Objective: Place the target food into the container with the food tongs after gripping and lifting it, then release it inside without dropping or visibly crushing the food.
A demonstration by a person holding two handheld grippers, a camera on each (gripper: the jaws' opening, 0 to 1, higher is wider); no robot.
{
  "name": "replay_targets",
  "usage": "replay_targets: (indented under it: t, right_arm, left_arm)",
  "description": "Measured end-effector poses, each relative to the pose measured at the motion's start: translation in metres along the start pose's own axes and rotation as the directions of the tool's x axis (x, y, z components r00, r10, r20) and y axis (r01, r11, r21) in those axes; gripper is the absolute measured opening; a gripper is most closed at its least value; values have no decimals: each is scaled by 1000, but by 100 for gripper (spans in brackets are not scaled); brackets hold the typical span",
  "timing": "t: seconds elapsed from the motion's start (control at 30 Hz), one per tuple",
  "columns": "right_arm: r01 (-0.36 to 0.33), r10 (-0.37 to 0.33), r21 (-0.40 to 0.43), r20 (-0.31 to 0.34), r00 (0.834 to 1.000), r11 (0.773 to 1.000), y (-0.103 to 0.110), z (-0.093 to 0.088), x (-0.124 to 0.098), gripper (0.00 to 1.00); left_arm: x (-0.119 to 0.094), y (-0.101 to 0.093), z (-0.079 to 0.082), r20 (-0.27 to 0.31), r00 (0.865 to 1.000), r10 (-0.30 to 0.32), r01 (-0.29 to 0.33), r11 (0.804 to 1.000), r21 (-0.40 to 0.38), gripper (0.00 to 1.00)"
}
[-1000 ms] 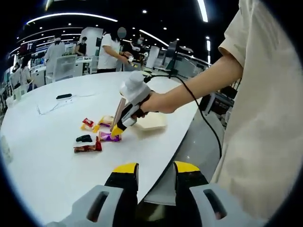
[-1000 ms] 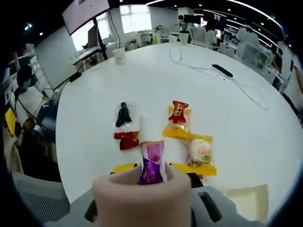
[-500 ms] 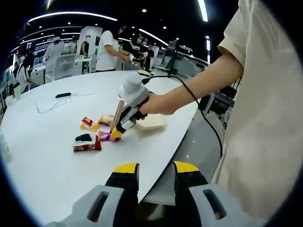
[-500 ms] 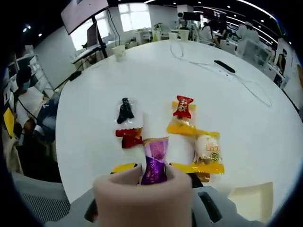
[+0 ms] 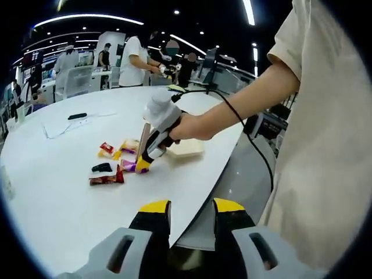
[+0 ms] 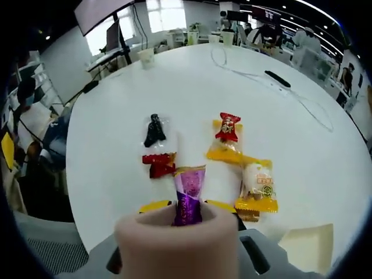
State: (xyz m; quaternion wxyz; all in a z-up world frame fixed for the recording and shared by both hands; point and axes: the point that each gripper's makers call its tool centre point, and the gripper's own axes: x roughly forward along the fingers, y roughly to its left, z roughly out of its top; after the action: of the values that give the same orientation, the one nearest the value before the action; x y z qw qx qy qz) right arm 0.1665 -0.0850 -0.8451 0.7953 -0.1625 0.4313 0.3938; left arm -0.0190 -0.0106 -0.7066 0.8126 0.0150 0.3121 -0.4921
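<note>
On a white round table (image 6: 116, 116), right gripper view: right gripper (image 6: 187, 207), yellow-tipped jaws drawn close, working a pair of pale food tongs (image 6: 177, 244) whose blades pinch a purple-wrapped snack (image 6: 189, 195). Snack's long axis runs straight away from the camera, crimped far end fanned out, near end hidden between the tong blades; whether it is clear of the tabletop cannot be told. Left of it, a red packet (image 6: 158, 165) and a black-wrapped piece (image 6: 154, 131); right of it, a red-and-yellow packet (image 6: 225, 139) and a pale sweet in yellow wrap (image 6: 256, 186). Cream container (image 6: 305, 247) at lower right, well apart from the snack. Left gripper view: left gripper (image 5: 192, 210), jaws parted and grasping nothing, hanging over the table edge; a person's hand (image 5: 192, 125) holds the right gripper above the sweets.
</note>
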Motion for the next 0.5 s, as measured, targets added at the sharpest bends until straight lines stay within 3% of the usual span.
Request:
replay_targets:
  t: [0.5]
  right_arm:
    - [6, -6, 29, 4, 1000, 1000, 1, -2, -14, 19]
  left_arm:
    - [0, 0, 4, 22, 1000, 14, -14, 1000, 0, 27]
